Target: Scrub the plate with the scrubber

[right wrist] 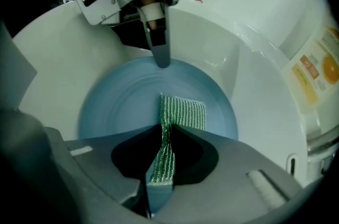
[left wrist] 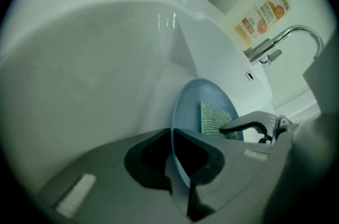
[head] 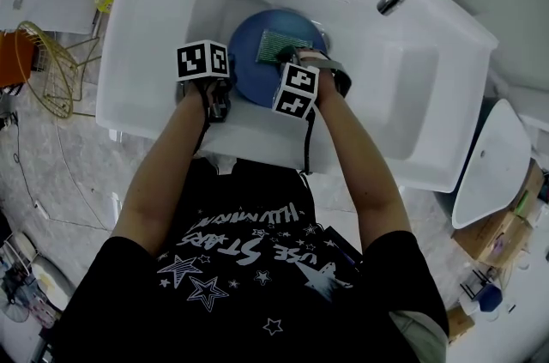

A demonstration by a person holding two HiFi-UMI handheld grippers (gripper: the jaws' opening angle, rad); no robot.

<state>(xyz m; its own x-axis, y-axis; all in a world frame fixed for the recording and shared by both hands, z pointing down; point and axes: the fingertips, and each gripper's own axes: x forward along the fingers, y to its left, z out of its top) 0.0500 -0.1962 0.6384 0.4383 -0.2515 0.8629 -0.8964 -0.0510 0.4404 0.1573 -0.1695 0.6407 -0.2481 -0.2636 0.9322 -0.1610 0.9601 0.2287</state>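
1. Two grippers, both loaded. The left gripper [left wrist: 172, 135] has its jaws closed down on the near rim of the blue plate [right wrist: 116, 106]. The right gripper [right wrist: 163, 135] pinches one bunched end of the green scrubber [right wrist: 183, 112].
2. Location: the plate sits inside the white sink [head: 412, 95], left part of the basin, face up toward the head view. Cannot tell whether its far rim rests on the basin floor.
3. Risk A: only a thin rim is held. Hard scrubbing pressure could pivot the plate or slip it loose against the basin wall.
4. Risk B: the scrubber is held by a narrow fold, so drag on the plate may pull it out.
5. Orientation: the scrubber's long axis runs from the right jaws out across the plate face, with the free end lying flat and pointing at the sink's far side.
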